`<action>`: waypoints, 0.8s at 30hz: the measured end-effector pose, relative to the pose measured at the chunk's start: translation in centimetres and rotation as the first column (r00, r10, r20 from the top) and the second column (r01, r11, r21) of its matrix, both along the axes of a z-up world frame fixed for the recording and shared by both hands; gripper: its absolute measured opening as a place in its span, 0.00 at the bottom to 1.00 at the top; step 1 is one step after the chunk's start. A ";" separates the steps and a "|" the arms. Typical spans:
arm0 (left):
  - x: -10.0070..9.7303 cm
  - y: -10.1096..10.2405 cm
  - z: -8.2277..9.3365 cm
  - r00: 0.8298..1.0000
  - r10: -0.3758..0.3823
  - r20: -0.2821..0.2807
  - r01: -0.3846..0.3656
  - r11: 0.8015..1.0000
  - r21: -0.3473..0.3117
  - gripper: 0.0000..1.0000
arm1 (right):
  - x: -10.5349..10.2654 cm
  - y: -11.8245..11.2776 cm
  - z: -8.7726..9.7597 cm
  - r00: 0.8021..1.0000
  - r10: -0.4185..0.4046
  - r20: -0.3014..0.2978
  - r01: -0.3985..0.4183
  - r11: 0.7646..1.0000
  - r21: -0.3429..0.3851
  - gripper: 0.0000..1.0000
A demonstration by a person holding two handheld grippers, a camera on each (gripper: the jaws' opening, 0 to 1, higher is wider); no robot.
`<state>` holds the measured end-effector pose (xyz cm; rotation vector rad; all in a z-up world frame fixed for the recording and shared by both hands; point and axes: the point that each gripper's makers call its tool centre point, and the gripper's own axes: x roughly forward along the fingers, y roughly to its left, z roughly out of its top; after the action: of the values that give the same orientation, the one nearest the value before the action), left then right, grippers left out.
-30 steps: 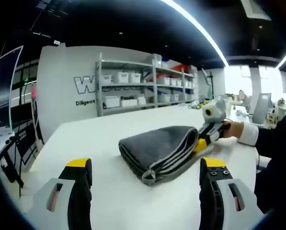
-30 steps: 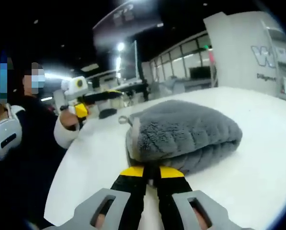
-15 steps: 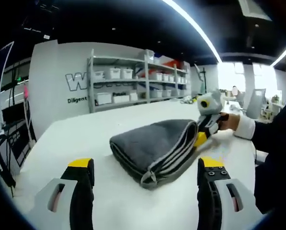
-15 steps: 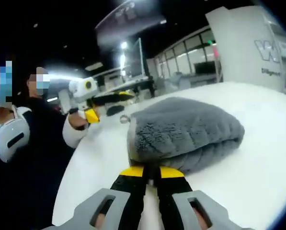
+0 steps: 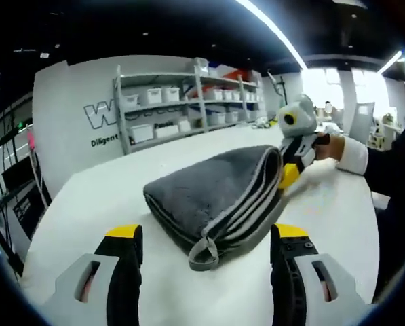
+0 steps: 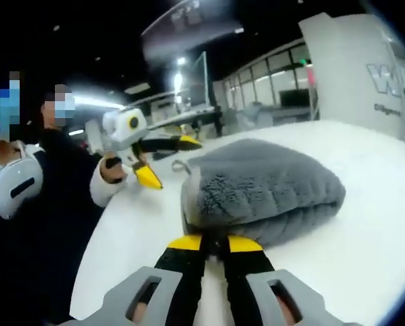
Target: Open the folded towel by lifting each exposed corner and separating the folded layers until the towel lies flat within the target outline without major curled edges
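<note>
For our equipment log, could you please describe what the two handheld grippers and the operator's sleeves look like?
Both grippers share one design. The left gripper has light grey slotted jaw bodies, black fingers and yellow tips. The right gripper matches it. Seen from outside, each has a pale housing and a yellow-ringed round lens. The person wears a dark sleeve with a white cuff.

1. One folded grey towel (image 5: pixel 216 197) lies on the bench, near its middle.
2. One white bench (image 5: pixel 93 204) carries it.
3. Two grippers: the left gripper (image 5: pixel 205 255) with its yellow-tipped jaws spread apart, and the right gripper (image 6: pixel 214 243) with its jaws pressed together at the towel's near edge.
4. One small hanging loop (image 5: pixel 203 252) at the towel's corner.
5. One shelving unit (image 5: pixel 188 102) beyond the bench's far edge, with several white bins; the exact number cannot be told.
</note>
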<state>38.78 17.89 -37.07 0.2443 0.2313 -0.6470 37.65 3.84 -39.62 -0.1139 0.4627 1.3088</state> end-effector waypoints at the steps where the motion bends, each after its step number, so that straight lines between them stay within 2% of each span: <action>1: 0.1 0.0 -0.3 1.000 0.002 -0.011 -0.002 1.000 0.013 0.74 | 0.1 -0.1 0.1 1.000 -0.001 0.007 0.001 1.000 -0.001 0.06; 5: -0.2 -0.7 -0.8 0.999 -0.012 -0.033 0.013 1.000 0.016 0.73 | 0.2 -0.2 0.2 1.000 -0.003 0.025 0.003 1.000 -0.002 0.07; 8: -0.2 -0.9 -0.8 0.999 -0.010 -0.032 0.011 1.000 0.028 0.71 | 0.2 -0.6 0.5 0.998 0.002 0.063 -0.001 1.000 -0.009 0.09; 12: 0.2 -1.0 -0.7 0.999 -0.020 -0.030 0.021 1.000 0.022 0.68 | 0.9 -1.4 1.6 0.996 -0.026 0.084 0.023 0.999 0.025 0.11; 16: 0.7 -0.6 -0.7 1.000 -0.012 -0.019 0.012 1.000 0.021 0.66 | 1.4 -2.2 2.0 0.991 -0.048 0.121 0.044 0.999 0.031 0.14; 20: 1.1 0.1 -1.0 0.999 -0.007 -0.035 0.008 1.000 0.030 0.64 | 2.1 -3.0 2.4 0.985 -0.081 0.150 0.074 0.996 0.053 0.17; 22: 1.0 -0.1 -1.0 0.999 -0.012 -0.041 0.013 1.000 0.021 0.64 | 2.6 -3.3 1.9 0.980 -0.093 0.174 0.091 0.996 0.019 0.18; 24: 0.9 -0.4 -1.0 0.999 -0.022 -0.045 0.023 1.000 0.006 0.63 | 2.6 -3.3 1.8 0.980 -0.091 0.180 0.090 0.996 0.014 0.19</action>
<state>39.68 17.52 -38.05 0.2394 0.2748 -0.6745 40.22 0.54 -37.85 -0.2030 0.3065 1.1983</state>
